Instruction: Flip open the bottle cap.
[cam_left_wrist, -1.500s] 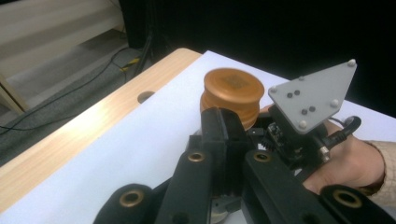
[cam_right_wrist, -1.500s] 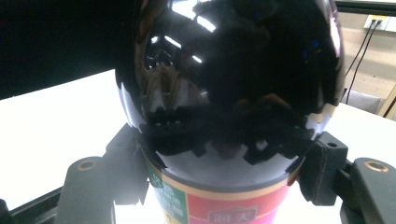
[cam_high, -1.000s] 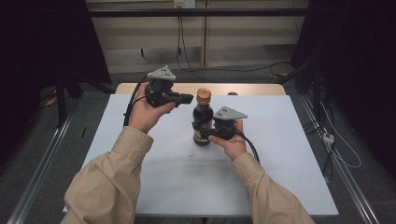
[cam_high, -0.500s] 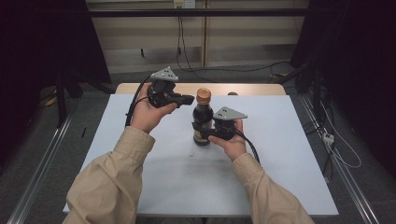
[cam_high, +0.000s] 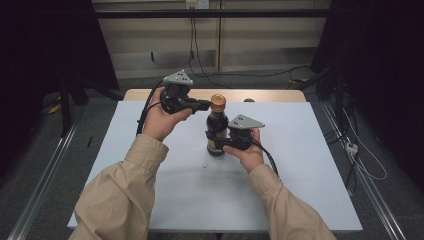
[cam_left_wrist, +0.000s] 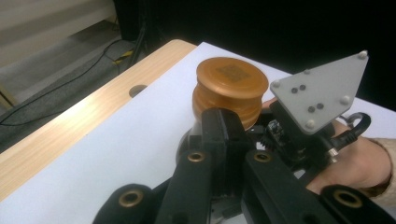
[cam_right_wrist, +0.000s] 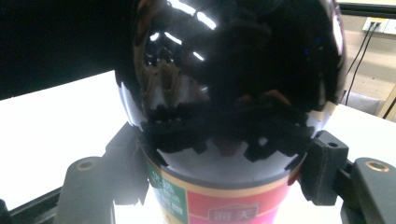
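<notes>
The left hand-held gripper hovered above the worktop near its far edge, jaws pressed together on nothing, their tips just beside the orange cap of the dark bottle. The bottle stood upright toward the middle of the far half of the worktop. The right hand-held gripper was clamped on the bottle's lower body, a jaw on each side of its label.

bare table around, bottle blocking centre
</notes>
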